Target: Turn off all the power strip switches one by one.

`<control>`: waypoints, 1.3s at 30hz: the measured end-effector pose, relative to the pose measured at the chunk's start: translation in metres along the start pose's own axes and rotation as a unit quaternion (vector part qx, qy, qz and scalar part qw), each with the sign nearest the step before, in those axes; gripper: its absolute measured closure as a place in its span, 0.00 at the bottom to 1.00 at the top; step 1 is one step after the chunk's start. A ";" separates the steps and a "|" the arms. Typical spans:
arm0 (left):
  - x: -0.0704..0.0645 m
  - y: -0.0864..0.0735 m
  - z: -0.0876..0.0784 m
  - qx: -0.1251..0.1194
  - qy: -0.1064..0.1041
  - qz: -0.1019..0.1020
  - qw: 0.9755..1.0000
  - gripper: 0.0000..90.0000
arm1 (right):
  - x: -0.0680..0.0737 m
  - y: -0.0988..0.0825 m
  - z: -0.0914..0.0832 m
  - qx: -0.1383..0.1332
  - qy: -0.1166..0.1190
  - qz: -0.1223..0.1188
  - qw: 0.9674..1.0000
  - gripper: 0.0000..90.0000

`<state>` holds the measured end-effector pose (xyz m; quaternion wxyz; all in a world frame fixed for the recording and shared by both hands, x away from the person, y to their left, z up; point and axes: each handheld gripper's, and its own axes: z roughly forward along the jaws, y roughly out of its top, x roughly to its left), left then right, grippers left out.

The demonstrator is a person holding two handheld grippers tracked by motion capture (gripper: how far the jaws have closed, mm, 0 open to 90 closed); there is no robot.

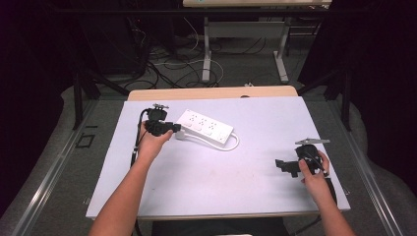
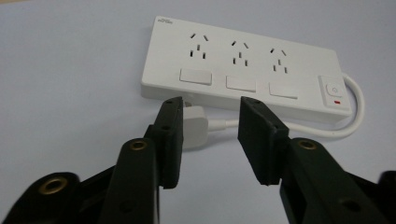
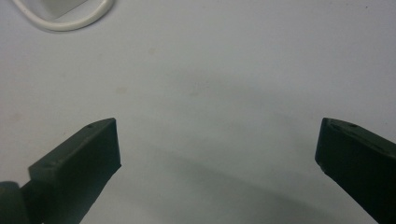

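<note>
A white power strip (image 1: 205, 127) (image 2: 243, 70) with three sockets and a switch lies on the pale table (image 1: 221, 177), left of centre. Its white plug (image 1: 181, 133) (image 2: 195, 128) rests on the table beside the strip's near edge, at the end of the looping white cable (image 2: 355, 107) (image 3: 70, 21). My left gripper (image 1: 174, 129) (image 2: 210, 109) is open just short of the plug. The plug's left end is hidden behind one jaw, and the pads do not press on it. My right gripper (image 1: 281, 166) (image 3: 217, 126) is wide open over bare table at the right, with nothing between its jaws.
The table's wooden far edge (image 1: 211, 92) lies behind the strip. Beyond it are white desk legs (image 1: 206, 59) and loose cables on the floor (image 1: 172, 69). Dark drapes close in both sides.
</note>
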<state>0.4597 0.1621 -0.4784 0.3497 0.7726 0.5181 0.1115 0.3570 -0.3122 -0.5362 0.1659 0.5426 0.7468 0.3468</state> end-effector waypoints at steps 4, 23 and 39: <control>-0.001 -0.008 -0.008 -0.005 -0.004 0.004 1.000 0.59 | 0.000 0.000 0.000 0.000 -0.001 0.003 1.000 0.00; 0.014 -0.053 -0.044 -0.043 -0.011 -0.005 0.999 0.38 | 0.001 0.000 -0.002 -0.001 0.000 0.004 1.000 0.00; 0.024 -0.083 -0.054 -0.057 0.002 -0.022 0.998 0.12 | 0.002 0.000 -0.001 -0.003 -0.002 0.003 1.000 0.00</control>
